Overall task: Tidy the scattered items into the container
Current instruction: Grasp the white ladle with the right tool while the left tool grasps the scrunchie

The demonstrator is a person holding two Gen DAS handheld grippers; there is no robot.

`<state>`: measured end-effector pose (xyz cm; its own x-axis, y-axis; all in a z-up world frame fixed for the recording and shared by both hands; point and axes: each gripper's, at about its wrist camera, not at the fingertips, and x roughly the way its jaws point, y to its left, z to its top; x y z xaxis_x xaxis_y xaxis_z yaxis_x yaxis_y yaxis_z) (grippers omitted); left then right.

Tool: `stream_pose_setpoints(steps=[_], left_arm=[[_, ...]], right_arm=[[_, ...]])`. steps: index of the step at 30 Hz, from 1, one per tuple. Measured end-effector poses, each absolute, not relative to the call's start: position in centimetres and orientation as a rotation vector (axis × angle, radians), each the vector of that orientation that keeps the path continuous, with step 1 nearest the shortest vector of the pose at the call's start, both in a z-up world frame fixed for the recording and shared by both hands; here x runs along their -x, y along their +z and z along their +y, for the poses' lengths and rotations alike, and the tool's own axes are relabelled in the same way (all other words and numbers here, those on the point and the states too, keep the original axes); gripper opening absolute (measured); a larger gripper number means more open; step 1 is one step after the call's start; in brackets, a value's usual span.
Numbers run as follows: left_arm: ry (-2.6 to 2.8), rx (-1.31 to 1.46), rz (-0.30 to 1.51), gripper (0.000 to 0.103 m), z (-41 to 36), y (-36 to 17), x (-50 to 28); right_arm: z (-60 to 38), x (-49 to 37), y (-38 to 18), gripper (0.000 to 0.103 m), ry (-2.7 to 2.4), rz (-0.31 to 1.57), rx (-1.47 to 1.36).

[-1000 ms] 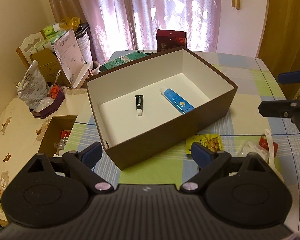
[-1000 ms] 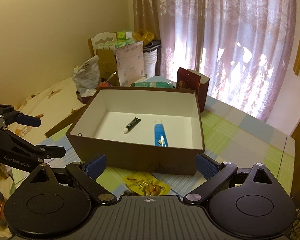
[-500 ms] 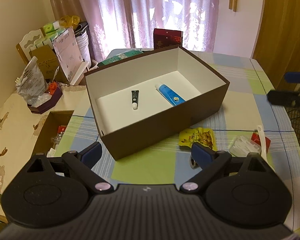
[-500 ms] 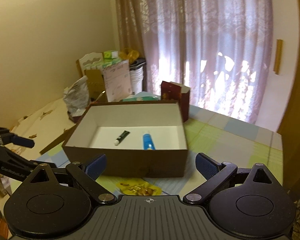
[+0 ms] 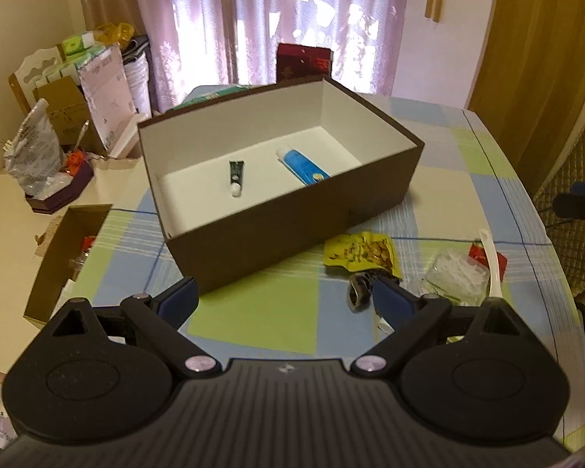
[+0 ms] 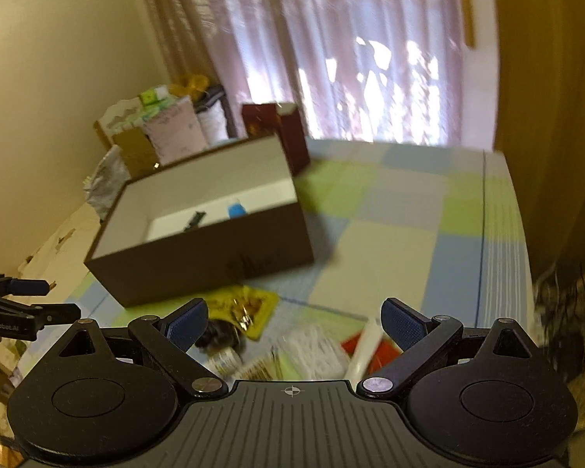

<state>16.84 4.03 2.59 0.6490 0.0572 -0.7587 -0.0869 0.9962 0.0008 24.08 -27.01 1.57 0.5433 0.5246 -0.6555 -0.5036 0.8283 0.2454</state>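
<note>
A brown box [image 5: 292, 218] with a white inside stands on the checked tablecloth; it also shows in the right wrist view [image 6: 199, 257]. Inside lie a blue tube [image 5: 302, 165] and a small black tube [image 5: 236, 176]. In front of the box lie a yellow snack packet [image 5: 360, 252], a dark hair tie [image 5: 358, 292], a clear plastic bag [image 5: 458, 279], a red packet [image 5: 483, 257] and a white shoehorn [image 5: 491, 267]. My left gripper [image 5: 284, 300] is open and empty above the cloth. My right gripper [image 6: 294, 321] is open and empty above the scattered items.
A dark red carton [image 5: 302, 60] stands behind the box. A side table at the left holds bags and an open cardboard box [image 5: 64, 257]. A woven chair [image 5: 581, 179] stands past the table's right edge. Curtains hang behind.
Both grippers have pulled back and up from the box. The right gripper has swung to the right, so the scattered items now lie between its fingers. Both stay open.
</note>
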Motion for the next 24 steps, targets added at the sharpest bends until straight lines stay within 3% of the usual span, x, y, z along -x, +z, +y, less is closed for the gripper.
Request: stream_pose_setpoints(steps=[14, 15, 16, 22, 24], left_arm=[[0.019, 0.041, 0.941, 0.093, 3.8, -1.7, -17.0], [0.015, 0.042, 0.947, 0.093, 3.8, -2.0, -17.0], [0.01, 0.042, 0.953, 0.093, 3.7, -2.3, -17.1], [-0.022, 0.043, 0.971, 0.092, 3.3, -3.4, -18.1], [-0.037, 0.045, 0.972, 0.092, 3.3, -3.6, -18.4]], right_arm=[[-33.5, -23.4, -8.1, 0.098, 0.404, 1.079, -0.417], [-33.9, -23.4, -8.5, 0.081, 0.396, 1.09, -0.451], [-34.3, -23.4, -8.9, 0.074, 0.392, 1.103, -0.486], [-35.3, -23.5, -11.1, 0.07, 0.349, 1.152, -0.653], [-35.3, -23.5, -11.6, 0.052, 0.346, 1.162, -0.687]])
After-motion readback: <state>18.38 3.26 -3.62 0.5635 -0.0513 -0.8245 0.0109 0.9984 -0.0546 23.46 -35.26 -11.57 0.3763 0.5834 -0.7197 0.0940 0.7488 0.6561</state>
